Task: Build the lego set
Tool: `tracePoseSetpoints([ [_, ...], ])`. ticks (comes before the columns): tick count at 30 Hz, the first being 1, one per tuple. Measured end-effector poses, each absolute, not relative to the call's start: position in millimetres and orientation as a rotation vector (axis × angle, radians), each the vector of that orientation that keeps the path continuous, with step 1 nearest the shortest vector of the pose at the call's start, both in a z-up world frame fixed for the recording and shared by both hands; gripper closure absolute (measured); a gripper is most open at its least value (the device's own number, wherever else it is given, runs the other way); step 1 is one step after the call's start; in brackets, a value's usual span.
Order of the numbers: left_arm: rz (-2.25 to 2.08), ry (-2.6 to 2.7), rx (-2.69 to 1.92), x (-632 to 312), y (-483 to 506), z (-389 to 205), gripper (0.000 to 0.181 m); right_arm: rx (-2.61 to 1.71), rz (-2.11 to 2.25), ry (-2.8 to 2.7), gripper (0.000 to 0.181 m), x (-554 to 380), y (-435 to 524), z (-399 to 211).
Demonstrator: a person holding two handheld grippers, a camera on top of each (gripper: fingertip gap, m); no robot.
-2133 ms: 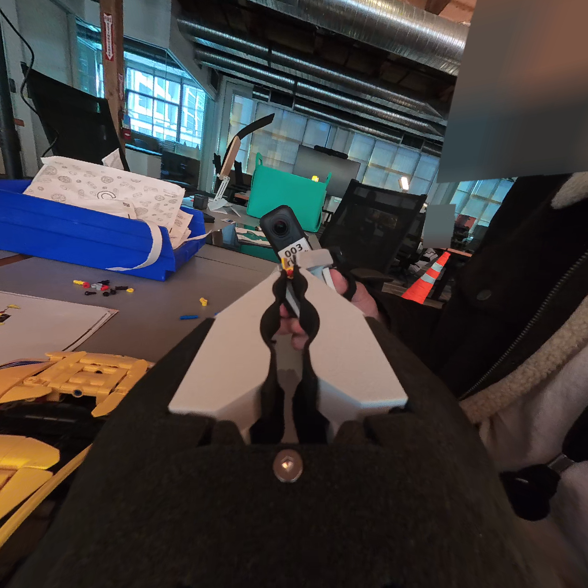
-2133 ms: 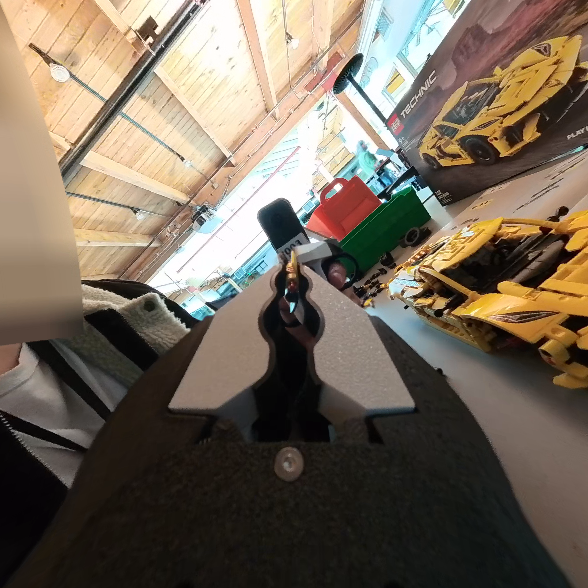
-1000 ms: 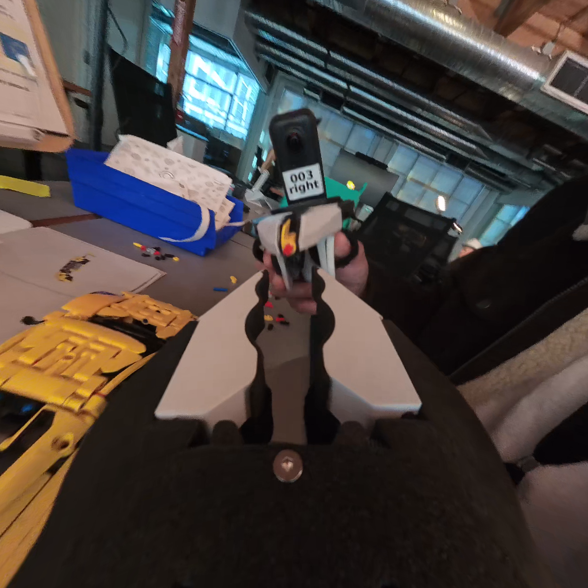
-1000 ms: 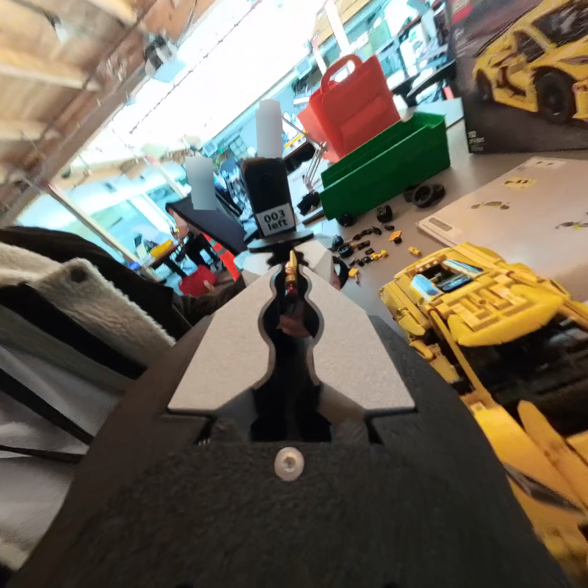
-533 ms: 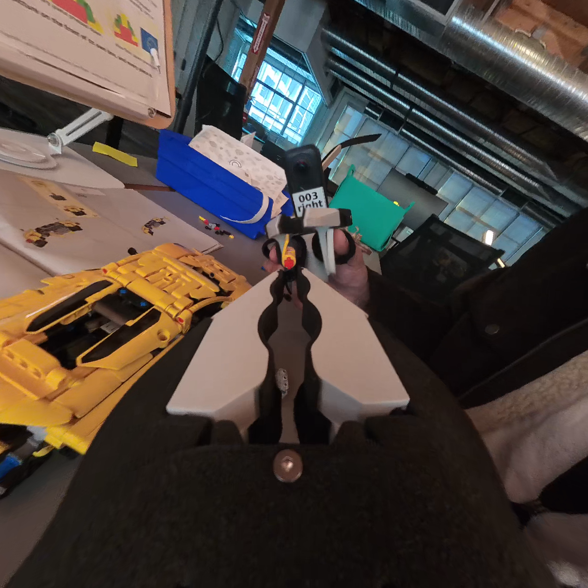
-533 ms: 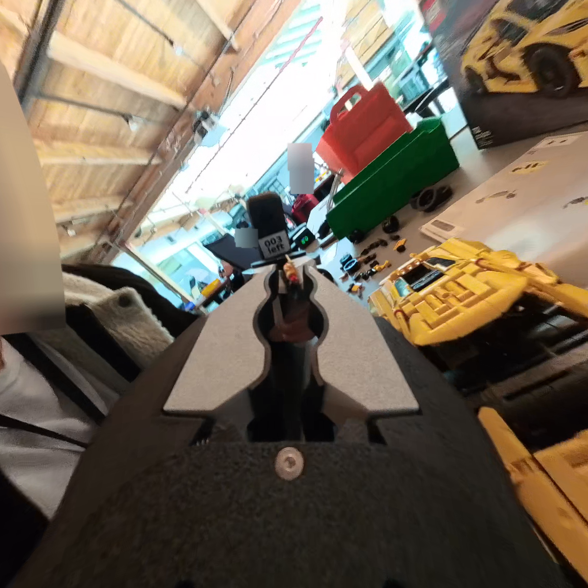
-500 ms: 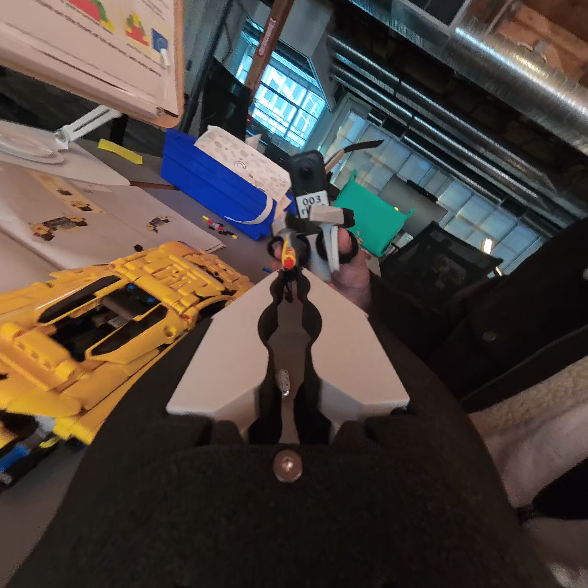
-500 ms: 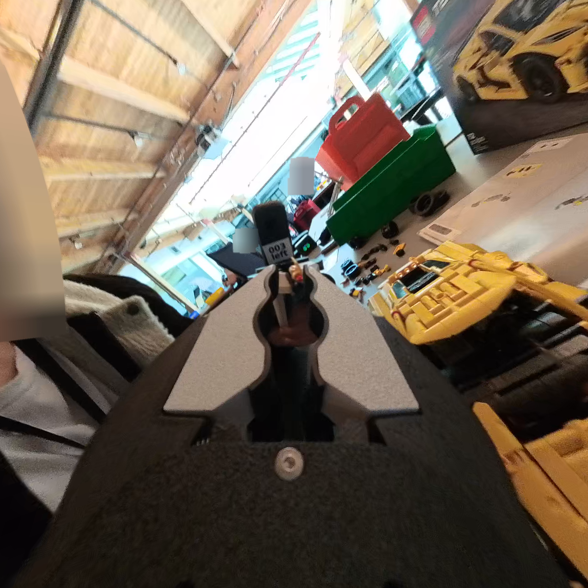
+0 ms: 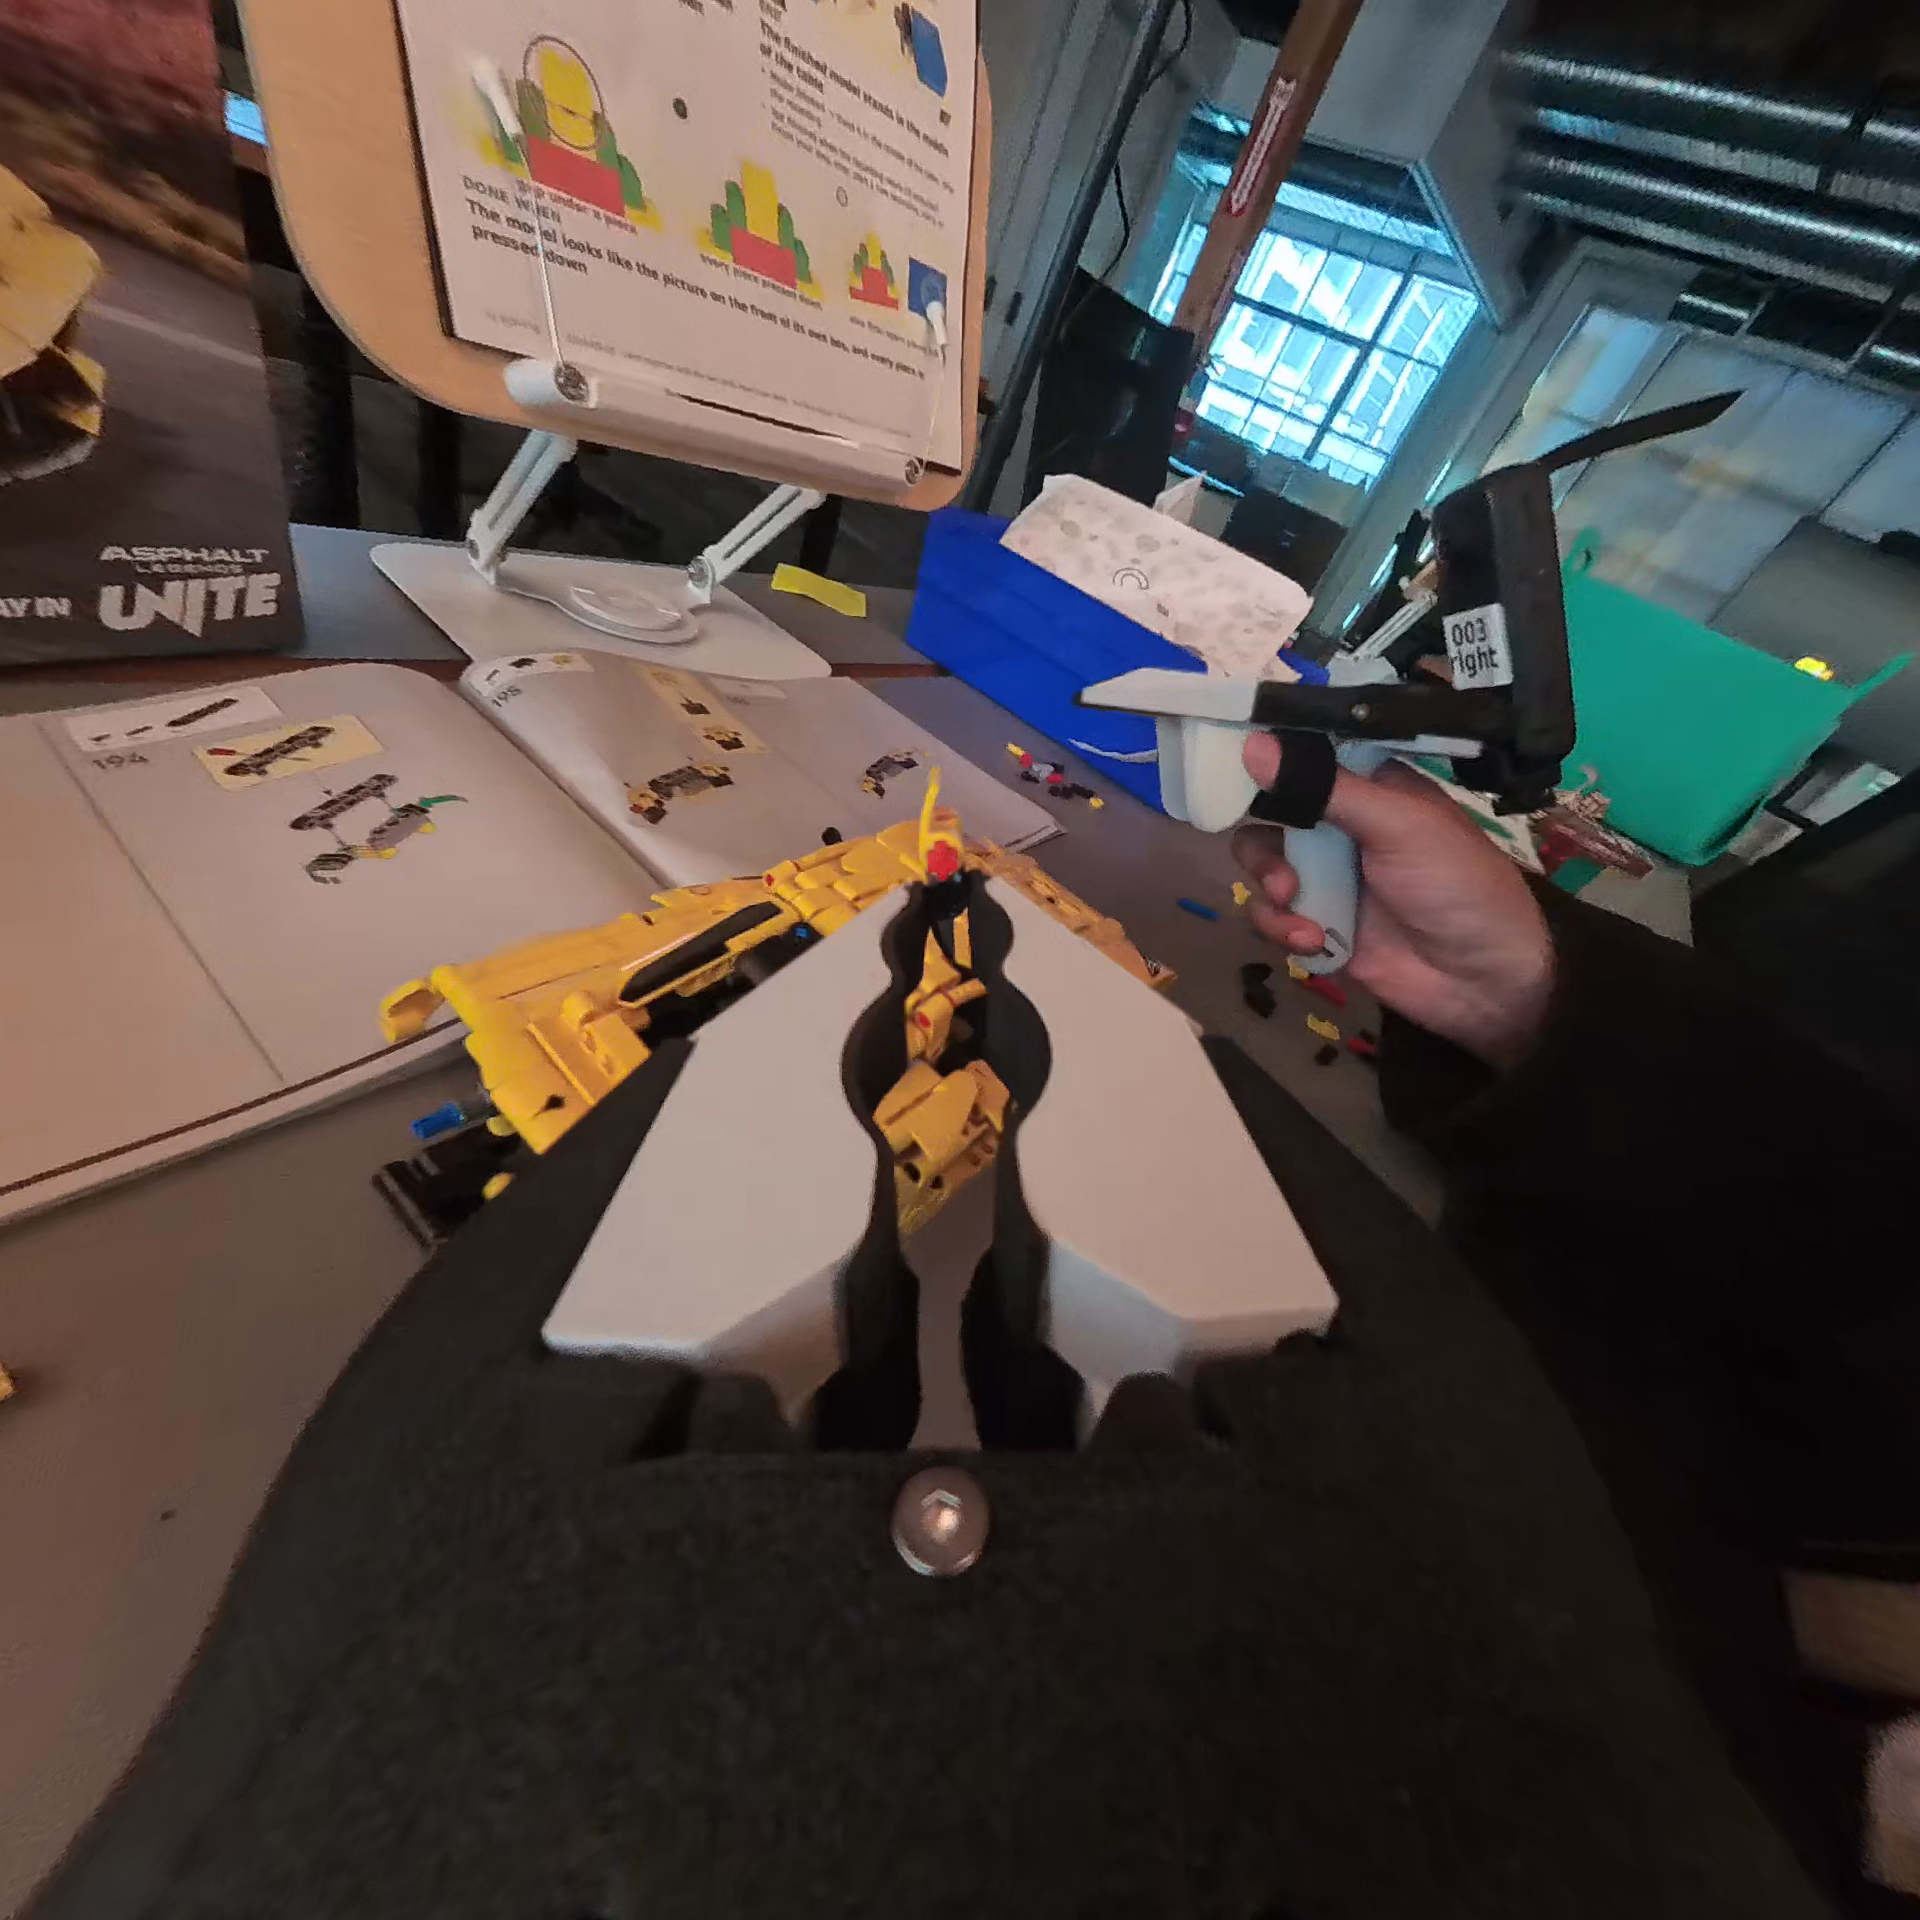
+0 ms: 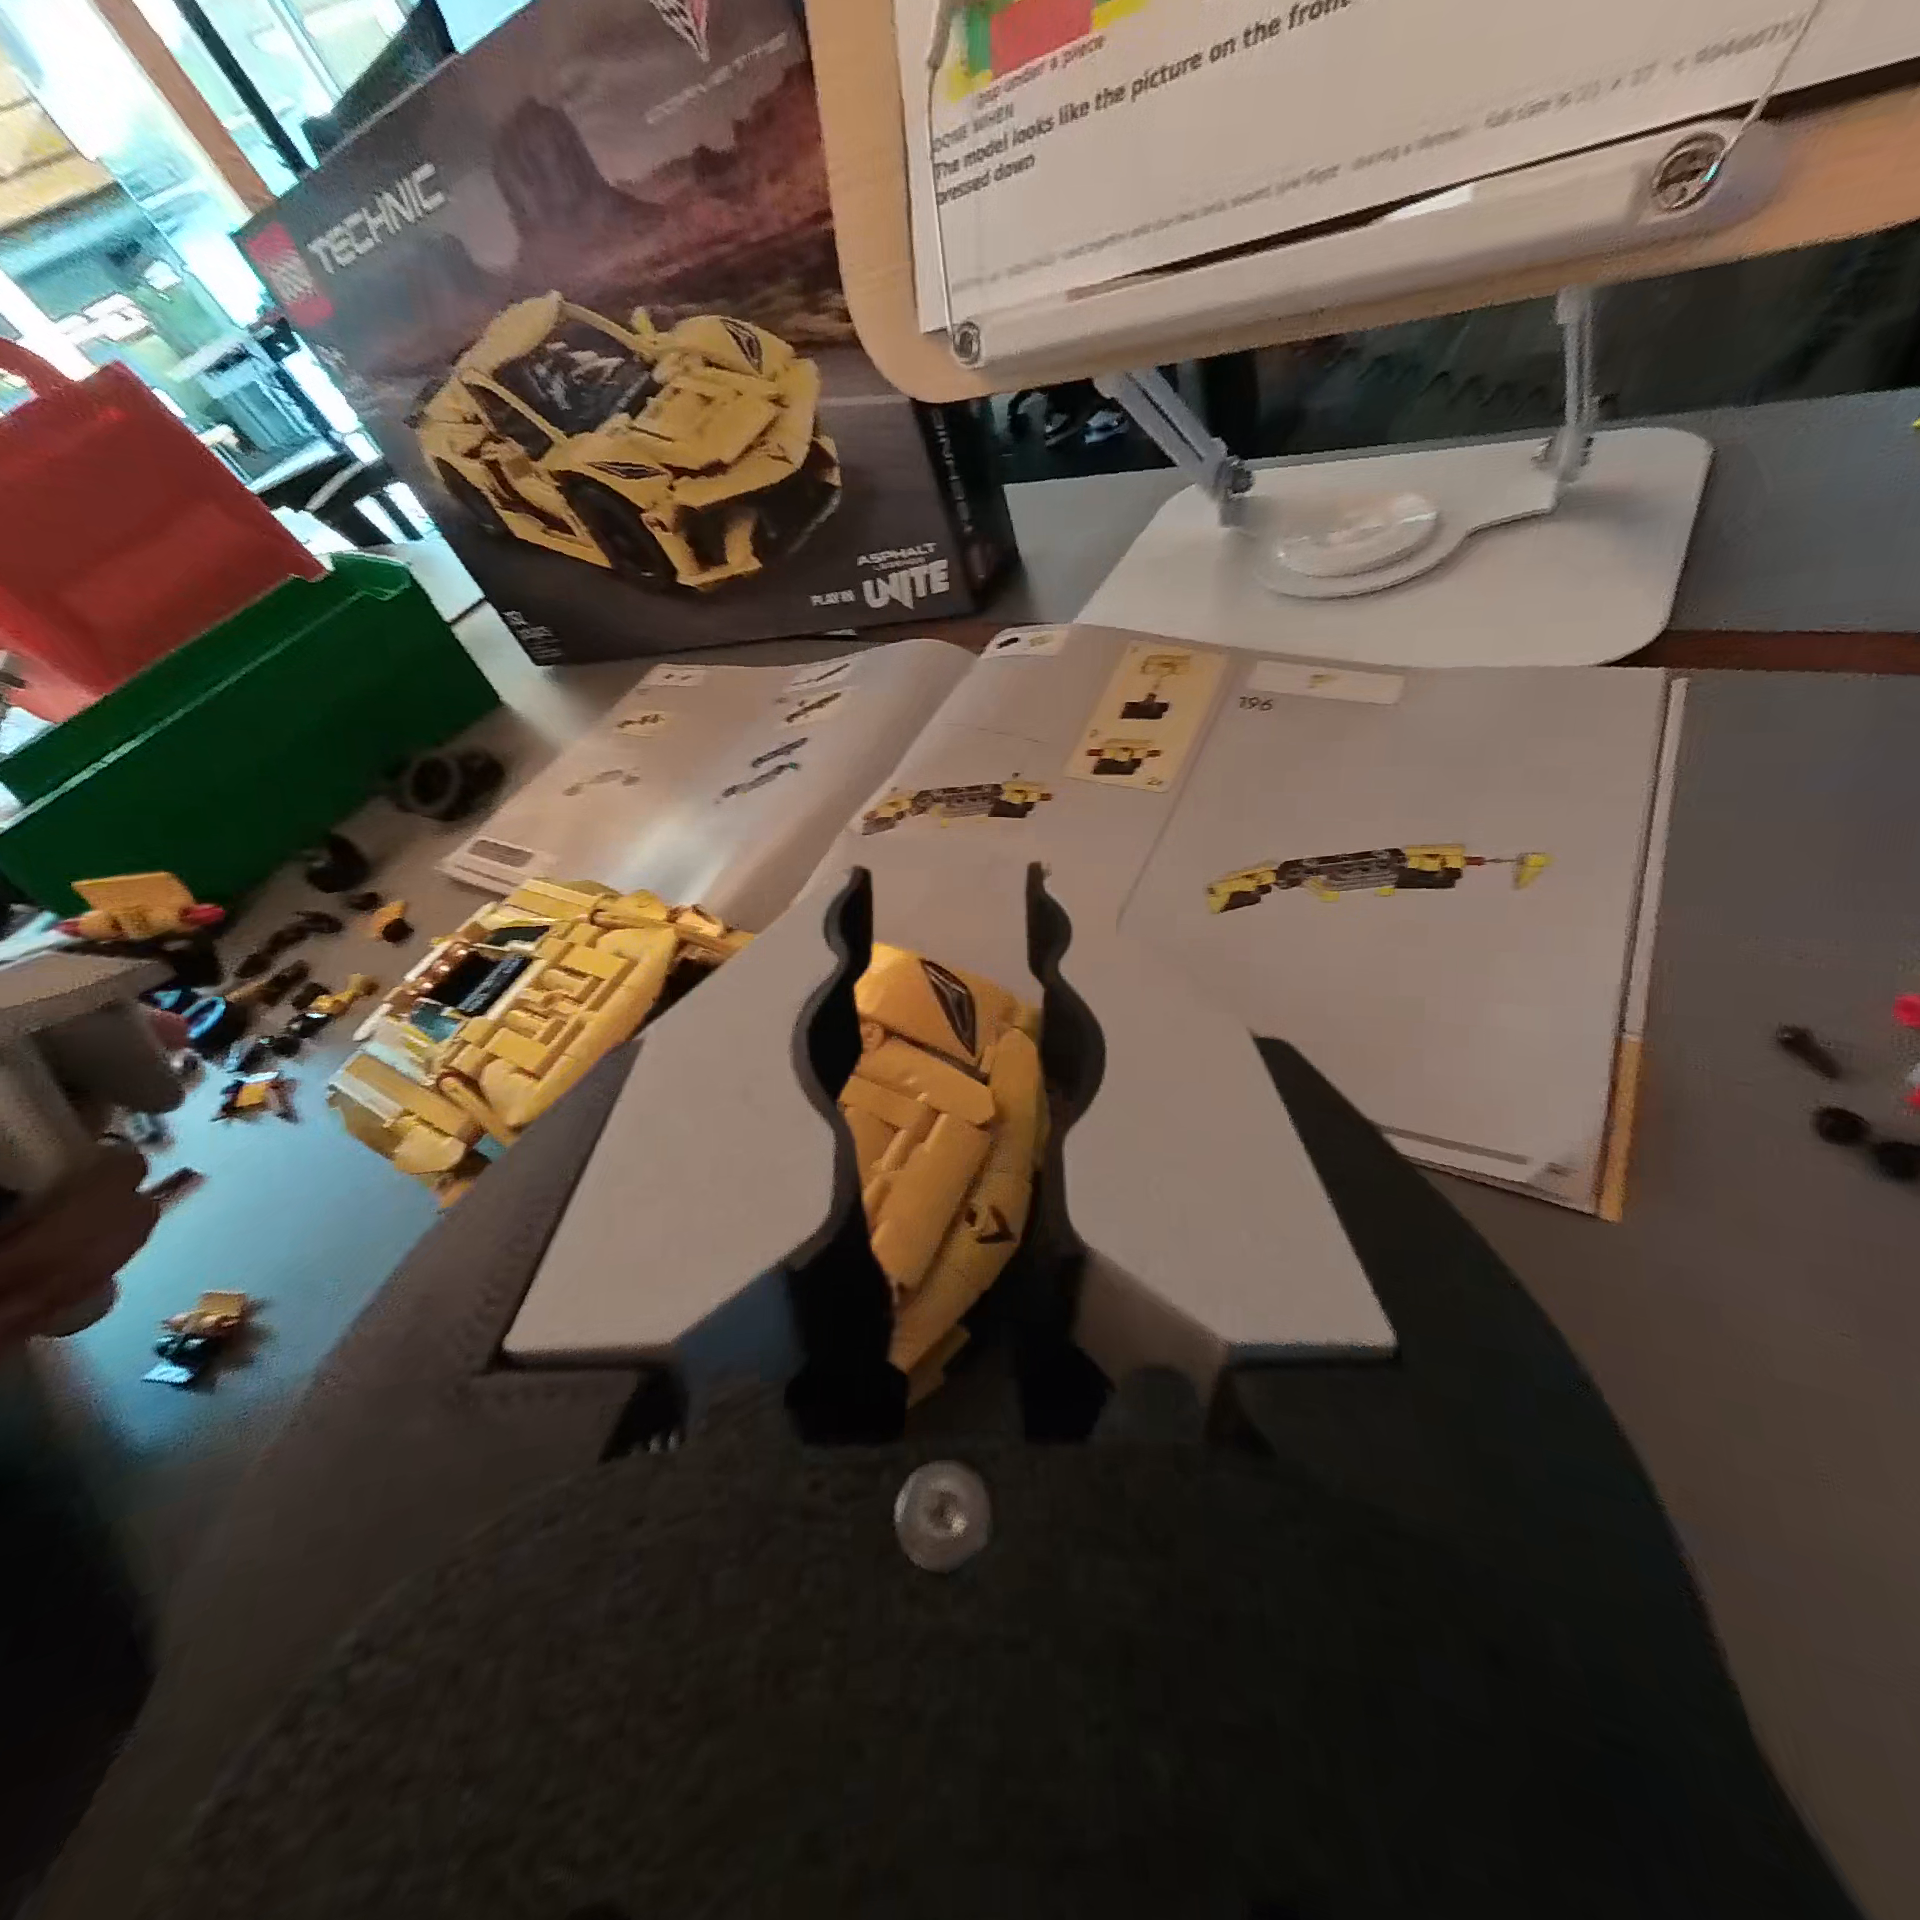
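Left gripper (image 9: 940, 883): clamped on small yellow-and-red lego piece (image 9: 938, 844); right gripper (image 10: 948, 894) apart, empty. Risk: pinched piece twisting loose above yellow brick-built car (image 9: 665, 977).

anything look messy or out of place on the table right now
Loose small pieces lie scattered on the bare table between the green bin and the yellow car, not sorted into a bin. More loose bits lie below the right tool. Nothing looks broken.

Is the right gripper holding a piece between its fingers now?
No. The right gripper is open and empty; through the gap only the yellow car on the table shows.
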State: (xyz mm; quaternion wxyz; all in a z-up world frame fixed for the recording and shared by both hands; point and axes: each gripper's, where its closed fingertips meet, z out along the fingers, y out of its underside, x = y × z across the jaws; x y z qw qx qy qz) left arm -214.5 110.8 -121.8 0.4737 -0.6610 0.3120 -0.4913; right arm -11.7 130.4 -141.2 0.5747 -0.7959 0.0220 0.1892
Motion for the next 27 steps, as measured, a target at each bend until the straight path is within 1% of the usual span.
tracePoseSetpoints([
  [3,-1.235,0.761,-1.628,-214,109,-123,0.175,-1.904,0.424,0.028,0.150,-15,132,-150],
  [10,-1.291,0.743,-1.660,-213,109,-126,0.175,-1.901,0.467,0.007,0.149,-22,133,-151],
  [27,-1.347,0.725,-1.668,-212,109,-126,0.174,-1.893,0.532,-0.019,0.154,-33,132,-149],
])
